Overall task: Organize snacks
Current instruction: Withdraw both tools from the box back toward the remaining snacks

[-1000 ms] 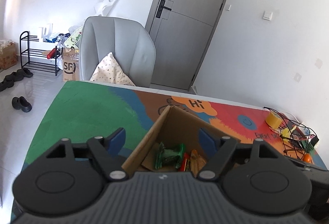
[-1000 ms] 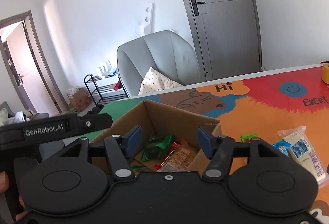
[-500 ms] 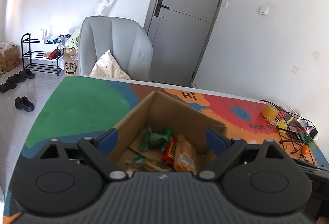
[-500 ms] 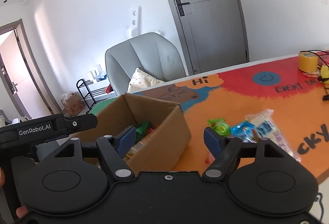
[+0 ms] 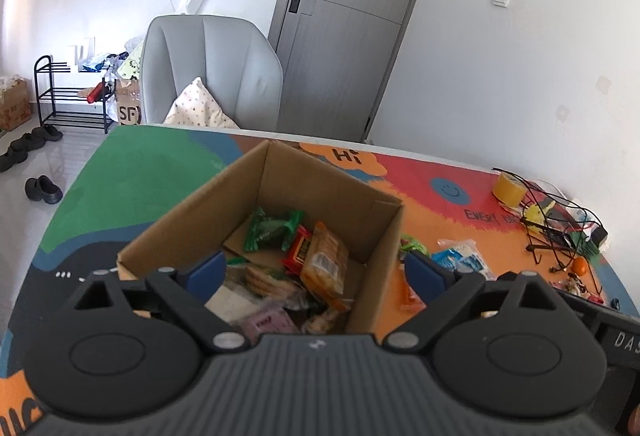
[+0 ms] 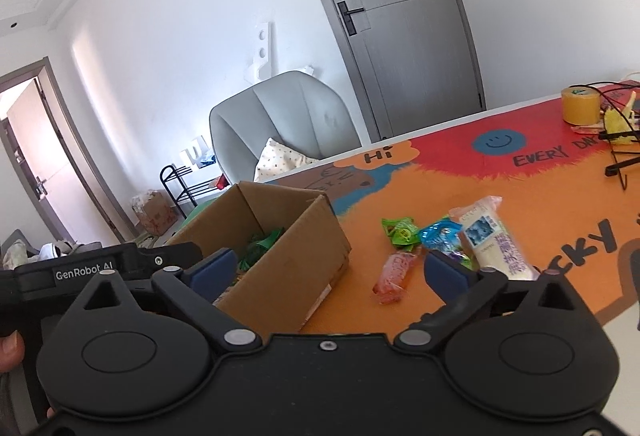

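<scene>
The open brown cardboard box (image 5: 332, 192) stands upright on the table, holding a green wrapper (image 5: 272, 230), a red packet (image 5: 298, 250) and an orange packet (image 5: 326, 262), while a green sachet (image 6: 400, 232), blue packet (image 6: 440, 236), white pouch (image 6: 496, 244) and orange-red sachet (image 6: 394, 276) lie loose just beside it.

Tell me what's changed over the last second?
Both grippers drew back from the cardboard box. The left gripper and right gripper have just been opening, nothing between them. The loose snack packets on the mat stayed put.
</scene>
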A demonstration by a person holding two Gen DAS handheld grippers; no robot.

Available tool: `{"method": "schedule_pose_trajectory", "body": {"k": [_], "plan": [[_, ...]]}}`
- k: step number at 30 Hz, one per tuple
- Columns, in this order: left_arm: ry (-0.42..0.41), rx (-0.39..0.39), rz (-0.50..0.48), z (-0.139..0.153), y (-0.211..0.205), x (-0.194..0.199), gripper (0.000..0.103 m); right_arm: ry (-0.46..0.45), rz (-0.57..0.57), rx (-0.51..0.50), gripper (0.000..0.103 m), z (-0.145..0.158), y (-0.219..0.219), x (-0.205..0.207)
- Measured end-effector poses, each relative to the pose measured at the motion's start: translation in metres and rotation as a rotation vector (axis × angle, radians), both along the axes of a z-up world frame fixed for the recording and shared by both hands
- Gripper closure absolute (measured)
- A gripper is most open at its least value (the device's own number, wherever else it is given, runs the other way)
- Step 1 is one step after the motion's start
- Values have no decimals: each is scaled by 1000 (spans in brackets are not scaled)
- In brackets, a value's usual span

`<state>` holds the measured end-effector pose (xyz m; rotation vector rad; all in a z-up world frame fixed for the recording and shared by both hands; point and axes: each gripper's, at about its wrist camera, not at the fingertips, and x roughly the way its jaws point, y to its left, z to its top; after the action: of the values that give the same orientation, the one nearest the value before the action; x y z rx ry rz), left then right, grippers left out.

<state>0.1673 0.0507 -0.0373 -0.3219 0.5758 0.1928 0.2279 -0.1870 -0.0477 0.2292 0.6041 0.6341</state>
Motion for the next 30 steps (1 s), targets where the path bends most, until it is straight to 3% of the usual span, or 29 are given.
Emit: {"method": "schedule_pose_trajectory", "body": {"k": [10, 18, 30], "plan": [[-22, 22, -40, 1, -35, 1, 7, 9, -55, 4, 0, -4, -34, -5], [-21, 33, -147, -3, -68, 10, 7, 30, -98, 23, 0, -10, -61, -6], [-41, 66, -179, -6, -102, 20, 6, 49, -173, 47, 0, -24, -100, 3]]}}
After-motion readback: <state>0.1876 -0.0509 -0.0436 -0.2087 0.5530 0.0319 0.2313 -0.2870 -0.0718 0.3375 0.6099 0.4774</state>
